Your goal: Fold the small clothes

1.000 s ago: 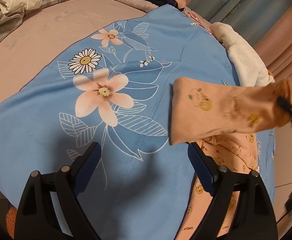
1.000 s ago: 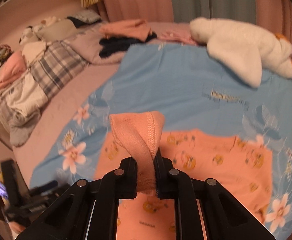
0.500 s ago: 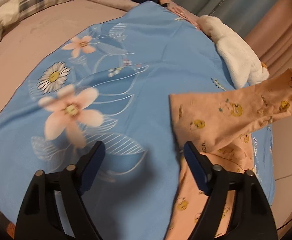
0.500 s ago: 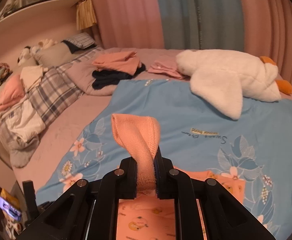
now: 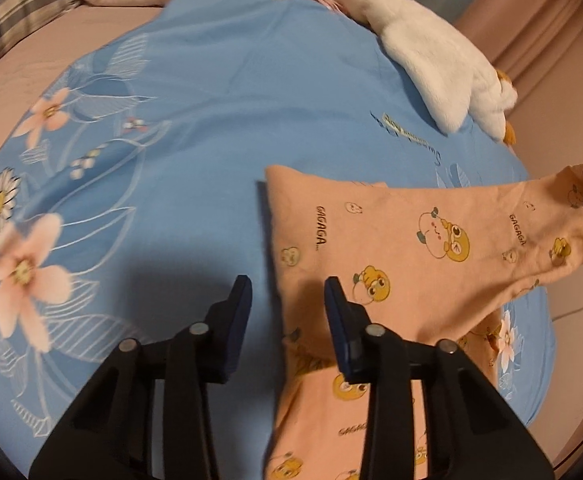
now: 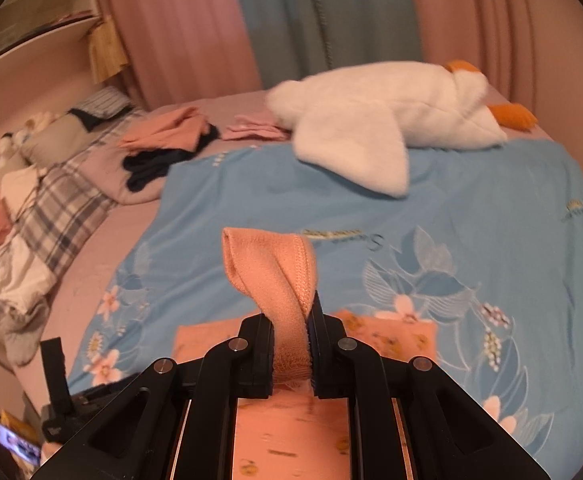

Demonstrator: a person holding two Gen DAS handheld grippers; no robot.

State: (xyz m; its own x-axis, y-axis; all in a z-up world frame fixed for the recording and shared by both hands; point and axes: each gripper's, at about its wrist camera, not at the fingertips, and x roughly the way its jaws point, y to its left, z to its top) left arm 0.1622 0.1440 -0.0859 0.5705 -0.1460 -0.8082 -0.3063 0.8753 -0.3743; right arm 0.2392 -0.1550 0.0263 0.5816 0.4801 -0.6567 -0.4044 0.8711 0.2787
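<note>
A bedroom in warm, dim light. A wide bed (image 6: 103,240) with a pale pink sheet fills the view, with a blue floral blanket (image 5: 219,92) spread over it. Behind the bed hang floor-length pink curtains (image 6: 179,28) with a teal curtain panel (image 6: 331,12) between them. A large white plush goose (image 6: 387,108) lies near the curtains. A plaid quilt (image 6: 63,204) sits bunched along the bed's left side, below a curved cream headboard ledge (image 6: 31,52).

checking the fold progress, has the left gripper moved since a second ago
Yes. The left gripper has shifted right across the blue blanket to the peach garment edge, fingers closing.
</note>
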